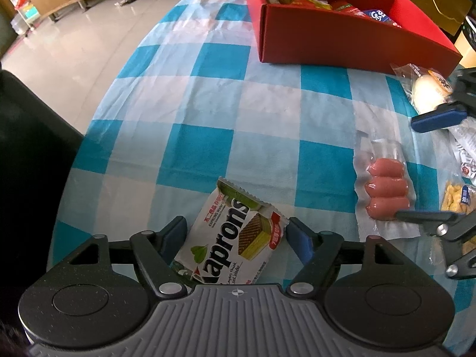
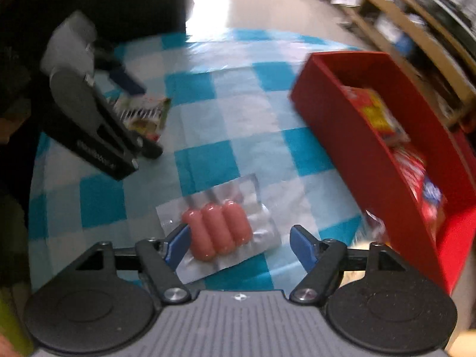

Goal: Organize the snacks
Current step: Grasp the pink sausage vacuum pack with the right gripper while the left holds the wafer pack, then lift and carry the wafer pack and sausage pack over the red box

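Note:
A white and green Kaprons wafer pack (image 1: 235, 232) lies on the checked tablecloth between the fingers of my left gripper (image 1: 238, 235), which stands open with its pads close on both sides. The right wrist view shows that gripper (image 2: 150, 120) over the same pack (image 2: 145, 116). A vacuum pack of three pink sausages (image 2: 220, 229) lies flat under my right gripper (image 2: 241, 245), which is open: the left pad is at the pack's edge and the right pad is well clear. From the left wrist camera, the sausage pack (image 1: 386, 190) lies between the right gripper's fingers (image 1: 406, 169). The red box (image 1: 342, 38) (image 2: 357, 136) holds several snack packs.
A bagged pale bun (image 1: 428, 89), white wrappers (image 1: 464, 145) and a bag of yellow chips (image 1: 455, 199) lie at the table's right. A black object (image 1: 29, 148) stands off the table's left edge. Floor and wooden shelves lie beyond the far edge.

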`<move>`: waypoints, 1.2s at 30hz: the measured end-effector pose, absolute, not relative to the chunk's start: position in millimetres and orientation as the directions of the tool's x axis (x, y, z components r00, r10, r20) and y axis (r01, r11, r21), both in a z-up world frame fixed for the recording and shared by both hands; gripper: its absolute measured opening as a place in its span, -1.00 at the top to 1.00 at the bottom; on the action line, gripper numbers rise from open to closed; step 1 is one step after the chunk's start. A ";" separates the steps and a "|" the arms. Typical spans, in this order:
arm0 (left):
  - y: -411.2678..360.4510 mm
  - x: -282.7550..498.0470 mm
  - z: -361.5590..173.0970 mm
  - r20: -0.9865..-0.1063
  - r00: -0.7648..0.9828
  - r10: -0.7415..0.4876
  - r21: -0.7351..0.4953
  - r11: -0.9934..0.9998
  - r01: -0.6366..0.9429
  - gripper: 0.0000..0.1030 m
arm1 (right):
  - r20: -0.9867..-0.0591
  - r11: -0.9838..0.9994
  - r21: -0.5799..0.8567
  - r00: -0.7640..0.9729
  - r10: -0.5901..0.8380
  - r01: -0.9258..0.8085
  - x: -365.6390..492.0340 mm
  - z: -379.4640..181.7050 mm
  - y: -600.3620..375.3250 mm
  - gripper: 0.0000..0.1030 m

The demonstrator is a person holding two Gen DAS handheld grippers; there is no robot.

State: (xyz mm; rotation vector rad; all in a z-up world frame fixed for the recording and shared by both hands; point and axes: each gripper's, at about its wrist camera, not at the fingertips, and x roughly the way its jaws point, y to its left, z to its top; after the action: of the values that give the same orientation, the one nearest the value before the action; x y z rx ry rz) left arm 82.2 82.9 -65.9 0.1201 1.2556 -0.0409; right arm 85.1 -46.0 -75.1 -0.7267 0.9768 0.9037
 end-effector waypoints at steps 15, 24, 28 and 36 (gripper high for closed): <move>85.7 89.4 -68.0 -0.957 0.291 0.012 0.043 0.994 0.102 -0.61 | -0.903 0.507 0.001 0.217 0.371 -0.862 84.3 -103.2 -35.0 -0.98; 83.9 86.5 -65.7 -0.954 0.299 0.018 0.047 0.995 0.090 -0.52 | -0.906 0.690 0.027 0.274 0.323 -0.724 71.9 -91.1 -52.9 -0.70; 83.1 83.7 -64.0 -0.953 0.301 0.022 0.052 0.994 0.094 -0.49 | -0.894 0.768 0.078 0.297 0.336 -0.636 65.2 -84.3 -68.6 -0.60; 94.5 89.5 -58.8 -0.949 0.313 0.033 0.051 0.998 0.048 -0.42 | -0.868 0.838 0.118 0.355 0.349 -0.533 60.9 -66.2 -83.1 -0.35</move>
State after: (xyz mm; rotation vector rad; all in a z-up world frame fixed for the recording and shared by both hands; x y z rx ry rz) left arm 89.5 94.5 -58.8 0.0742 1.2528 -0.0098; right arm 60.9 -83.1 -66.2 -0.1968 1.0654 0.5744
